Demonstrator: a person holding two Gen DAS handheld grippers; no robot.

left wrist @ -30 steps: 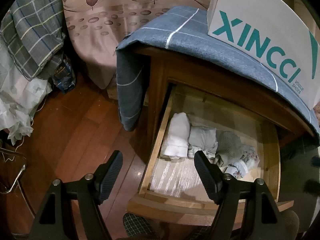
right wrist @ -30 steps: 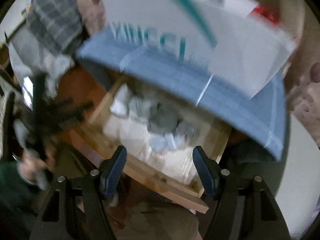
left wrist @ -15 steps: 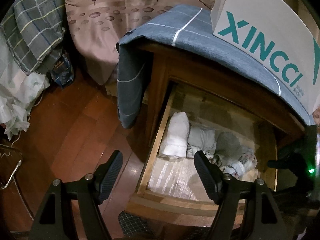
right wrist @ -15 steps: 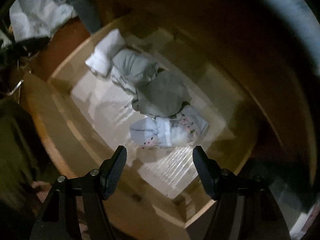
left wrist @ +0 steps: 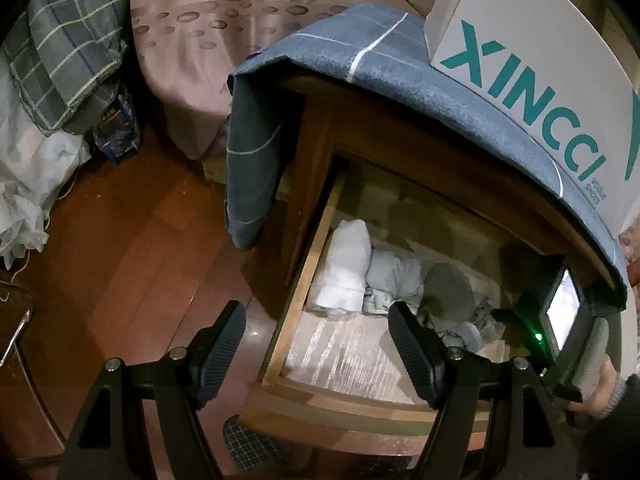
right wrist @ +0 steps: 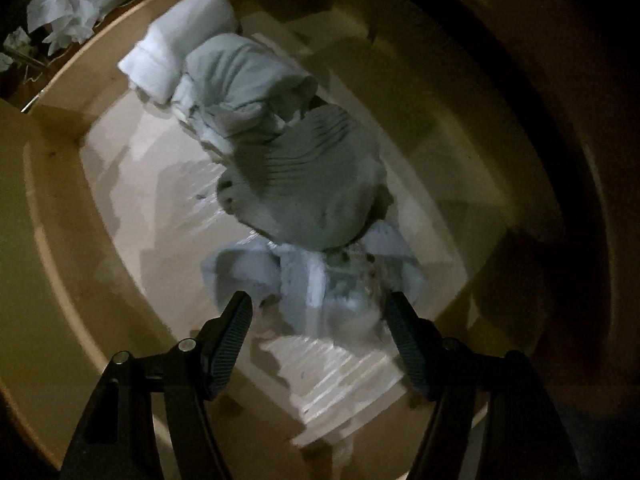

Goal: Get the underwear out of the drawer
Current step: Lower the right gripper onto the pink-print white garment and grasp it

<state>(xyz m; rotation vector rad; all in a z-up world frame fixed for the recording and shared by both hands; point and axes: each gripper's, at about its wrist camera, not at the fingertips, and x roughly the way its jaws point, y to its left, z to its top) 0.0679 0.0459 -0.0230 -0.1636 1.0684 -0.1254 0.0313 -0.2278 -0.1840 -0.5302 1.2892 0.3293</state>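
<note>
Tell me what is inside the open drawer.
The wooden drawer holds a row of four folded garments: white, light grey, darker grey and pale floral, on a light liner. Anything beneath them is covered.

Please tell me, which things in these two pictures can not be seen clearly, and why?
- Left wrist view: the right gripper hides part of the pale patterned garment; its fingertips are not visible.
- Left wrist view: the drawer back is in shadow under the cabinet top.
- Right wrist view: the garment's pattern is blurred, and whether the fingers touch it is unclear.
</note>
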